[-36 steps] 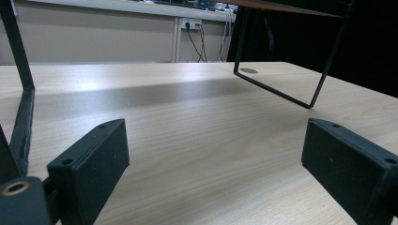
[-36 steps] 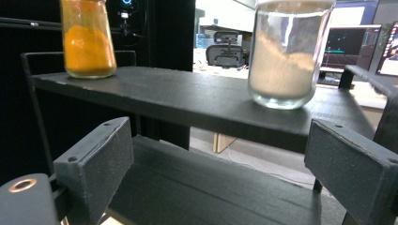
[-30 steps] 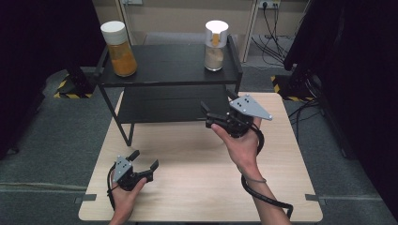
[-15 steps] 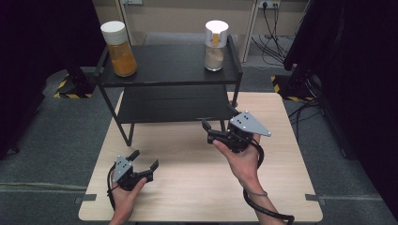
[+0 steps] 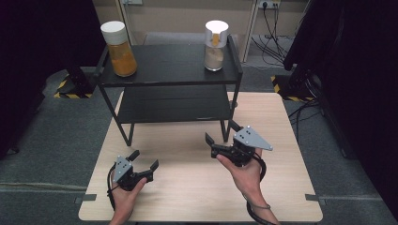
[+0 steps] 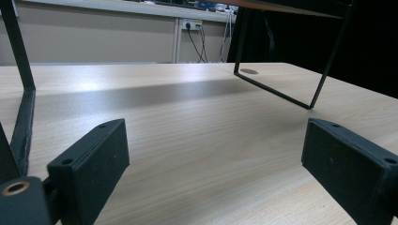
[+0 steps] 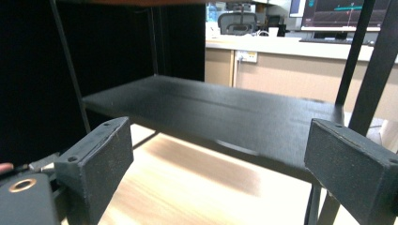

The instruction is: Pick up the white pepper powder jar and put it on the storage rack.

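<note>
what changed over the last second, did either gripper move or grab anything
The right gripper drew back from the black shelf rack toward the person and sank closer to the table, jaws open and empty. The left gripper kept its place near the table's front edge, open. The orange-filled jar and the pale-filled jar stayed on the top shelf.

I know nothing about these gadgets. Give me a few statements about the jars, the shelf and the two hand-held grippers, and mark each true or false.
1. Both white-lidded clear jars, the orange-filled jar and the pale-filled jar, stand on the black metal shelf rack's top tier. True.
2. The right gripper clamps a jar. False: its fingers are open and hold nothing.
3. The left gripper is open above the light wooden table. True.
4. The rack's lower tier holds a jar. False: it is bare.
</note>
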`<act>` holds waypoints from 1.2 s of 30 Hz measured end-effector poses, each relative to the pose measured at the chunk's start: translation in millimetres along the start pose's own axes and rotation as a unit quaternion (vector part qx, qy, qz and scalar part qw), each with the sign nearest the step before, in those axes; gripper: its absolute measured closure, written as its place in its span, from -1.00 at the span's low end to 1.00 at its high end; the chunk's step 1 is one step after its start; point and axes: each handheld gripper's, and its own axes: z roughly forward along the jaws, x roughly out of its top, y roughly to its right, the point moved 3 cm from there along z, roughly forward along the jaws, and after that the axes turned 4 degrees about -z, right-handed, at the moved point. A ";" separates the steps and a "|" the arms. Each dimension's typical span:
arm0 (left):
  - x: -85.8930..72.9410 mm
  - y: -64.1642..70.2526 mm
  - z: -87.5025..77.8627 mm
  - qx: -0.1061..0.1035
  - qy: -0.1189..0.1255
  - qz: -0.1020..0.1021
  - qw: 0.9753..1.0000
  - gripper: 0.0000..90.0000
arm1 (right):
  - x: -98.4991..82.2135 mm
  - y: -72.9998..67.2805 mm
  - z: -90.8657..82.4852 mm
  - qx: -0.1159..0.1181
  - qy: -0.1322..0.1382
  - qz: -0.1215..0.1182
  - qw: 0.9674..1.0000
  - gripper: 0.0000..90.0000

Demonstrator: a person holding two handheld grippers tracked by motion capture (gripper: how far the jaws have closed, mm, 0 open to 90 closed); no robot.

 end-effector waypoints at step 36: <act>-0.8 0.6 -0.4 0.002 0.003 -0.002 1.000 -0.84 | -85.2 13.0 -25.7 -0.034 -0.044 0.015 0.998 -0.81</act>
